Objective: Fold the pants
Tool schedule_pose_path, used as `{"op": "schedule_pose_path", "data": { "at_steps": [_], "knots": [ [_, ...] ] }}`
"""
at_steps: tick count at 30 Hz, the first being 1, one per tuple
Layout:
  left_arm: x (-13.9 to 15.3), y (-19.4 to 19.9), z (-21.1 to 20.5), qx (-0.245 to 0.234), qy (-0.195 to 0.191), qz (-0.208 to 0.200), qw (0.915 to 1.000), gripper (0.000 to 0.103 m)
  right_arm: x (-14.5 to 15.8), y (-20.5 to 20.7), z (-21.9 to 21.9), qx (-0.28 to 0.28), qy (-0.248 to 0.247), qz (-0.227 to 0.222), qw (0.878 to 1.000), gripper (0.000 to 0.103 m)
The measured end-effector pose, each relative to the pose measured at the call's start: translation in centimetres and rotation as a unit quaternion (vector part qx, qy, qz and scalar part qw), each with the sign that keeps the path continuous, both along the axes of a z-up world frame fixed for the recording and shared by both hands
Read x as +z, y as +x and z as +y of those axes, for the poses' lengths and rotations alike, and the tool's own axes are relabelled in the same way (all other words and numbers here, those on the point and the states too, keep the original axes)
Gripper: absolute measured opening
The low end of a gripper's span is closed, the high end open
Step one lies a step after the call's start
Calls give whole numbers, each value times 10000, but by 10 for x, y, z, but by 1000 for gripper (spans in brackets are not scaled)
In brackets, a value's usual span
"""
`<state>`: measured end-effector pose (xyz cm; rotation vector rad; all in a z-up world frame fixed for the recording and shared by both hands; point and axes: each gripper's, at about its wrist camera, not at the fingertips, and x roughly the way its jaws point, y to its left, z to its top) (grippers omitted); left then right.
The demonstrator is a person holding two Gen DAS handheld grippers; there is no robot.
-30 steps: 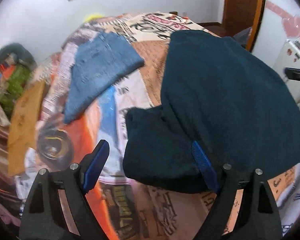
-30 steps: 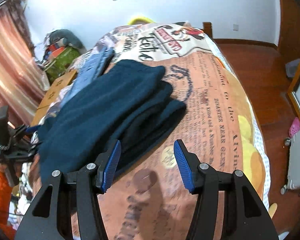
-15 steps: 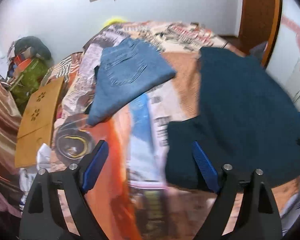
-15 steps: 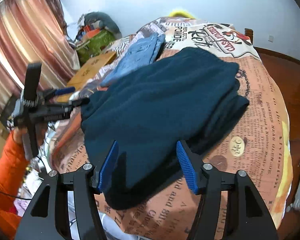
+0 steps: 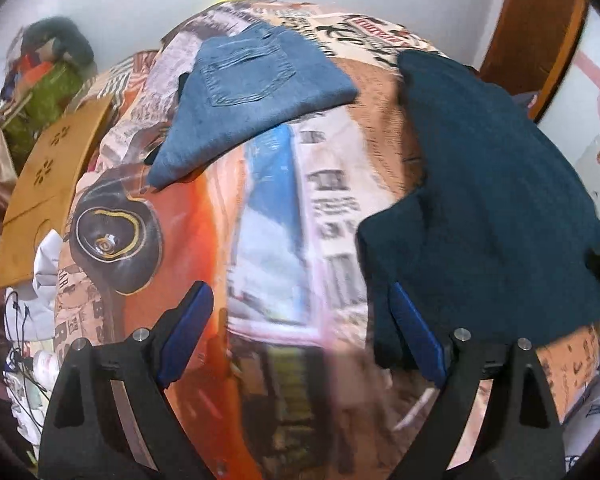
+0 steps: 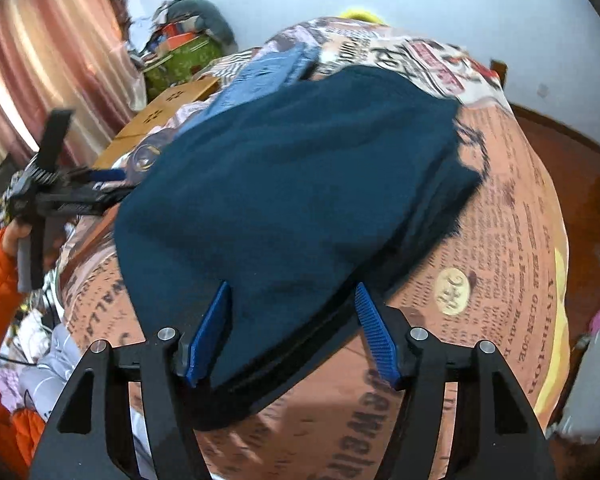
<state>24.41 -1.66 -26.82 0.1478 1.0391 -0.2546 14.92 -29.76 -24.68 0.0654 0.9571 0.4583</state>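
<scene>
- The dark teal pants (image 6: 292, 184) are lying bunched and partly doubled over on the bed (image 6: 512, 216), reaching toward its near edge; in the left wrist view they are sitting to the right, at (image 5: 484, 184).
- They are looking like thick, soft fleece: light, limp, likely to sag and slide once lifted, not fragile. Pinching a full hem or corner through all layers should be holding better than grabbing mid-cloth.
- The right gripper (image 6: 294, 332) is closing, its blue pads straddling the near edge of the pants without visibly pressing on them yet.
- The left gripper (image 5: 300, 336) is standing wide, nothing between its pads; its right pad is sitting just beside the pants' left corner, over bare bedspread.
- A folded pair of blue jeans (image 5: 252, 92) is lying toward the far left of the bed, apart from the teal pair.
- The bed is wearing a busy newspaper-print cover; a wooden board (image 5: 48, 184) is leaning along its left side, with curtains (image 6: 48, 72) and clutter beyond.
- An orange sleeve (image 6: 0, 276) is showing at the left gripper's handle.
</scene>
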Motion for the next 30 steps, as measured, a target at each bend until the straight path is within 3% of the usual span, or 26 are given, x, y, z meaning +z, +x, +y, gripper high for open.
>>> {"op": "schedule_pose_path", "data": {
  "at_steps": [4, 8, 13, 19, 22, 25, 30],
  "knots": [
    [7, -16, -24, -240, -95, -101, 9996, 91, -8, 7, -27, -445, -77, 50, 9990, 60],
    [21, -22, -48, -331, 111, -463, 9983, 90, -12, 12, -46, -899, -374, 27, 9952, 60],
    [50, -6, -54, -130, 182, -857, 9961, 90, 10, 2, -56, -1068, -390, -257, 9932, 60],
    [74, 30, -78, -481, -135, -1014, 9936, 90, 37, 14, -68, -1170, -44, -699, 9907, 60],
    [67, 51, -100, -747, -136, -947, 9926, 90, 36, 34, -65, -1121, 61, -748, 9909, 60],
    [45, 71, -120, -954, 100, -760, 9925, 90, 23, 55, -57, -1000, 77, -621, 9930, 60],
    [4, 96, -127, -899, 342, -449, 9943, 91, -17, 82, -44, -733, -209, -63, 9971, 60]
  ]
}}
